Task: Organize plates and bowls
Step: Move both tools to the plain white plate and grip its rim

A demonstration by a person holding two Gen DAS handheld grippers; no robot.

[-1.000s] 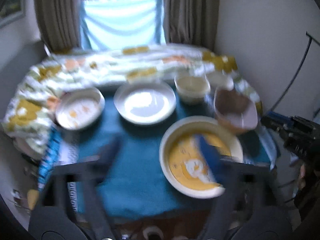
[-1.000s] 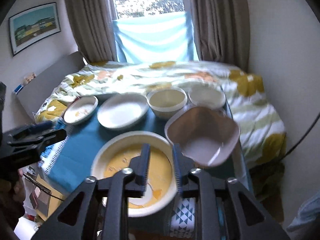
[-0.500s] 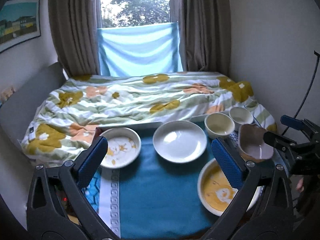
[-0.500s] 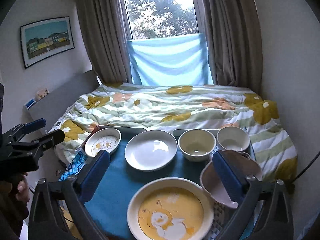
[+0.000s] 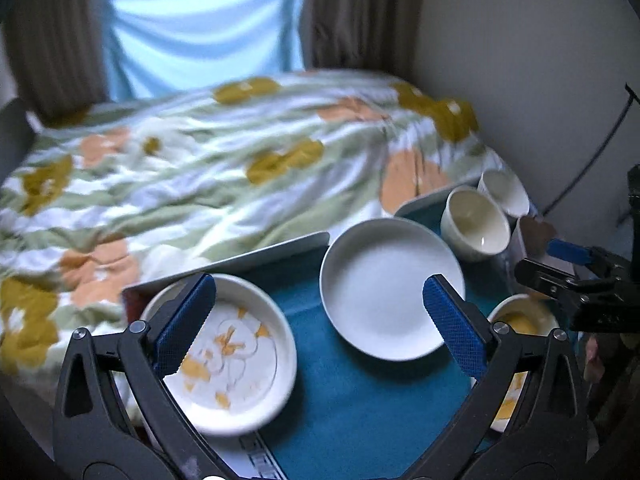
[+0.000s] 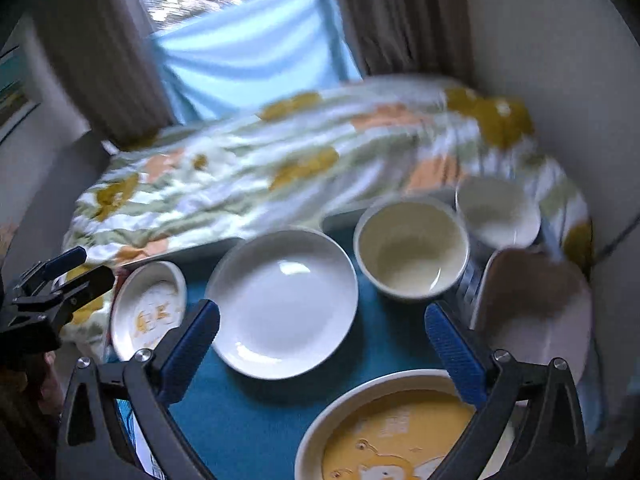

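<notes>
**Both grippers wide open over the dishes, nothing picked up**

Big change from a second ago: the right gripper [image 6: 322, 346] had its blue ribbed pads nearly pinched together over the yellow plate; its jaws have just been opening and now stand spread wide with nothing between them. The left gripper [image 5: 318, 326] is spread wide and empty too, and its view has slid over to the left end of the teal cloth [image 5: 360, 408].

All the dishes sit on that soft, towel-like cloth beside a rumpled floral duvet [image 5: 192, 184]. Left to right: a small glossy round plate with an orange print [image 5: 236, 356], a plain white shallow plate [image 6: 284, 300], a deep cream bowl [image 6: 412, 248], a smaller white bowl [image 6: 500, 212] just behind it. At the right edge sits a brownish, matte, squarish bowl [image 6: 536, 304], tilted. Nearest the right gripper is the big round plate with a yellow bear cartoon [image 6: 400, 432].
</notes>
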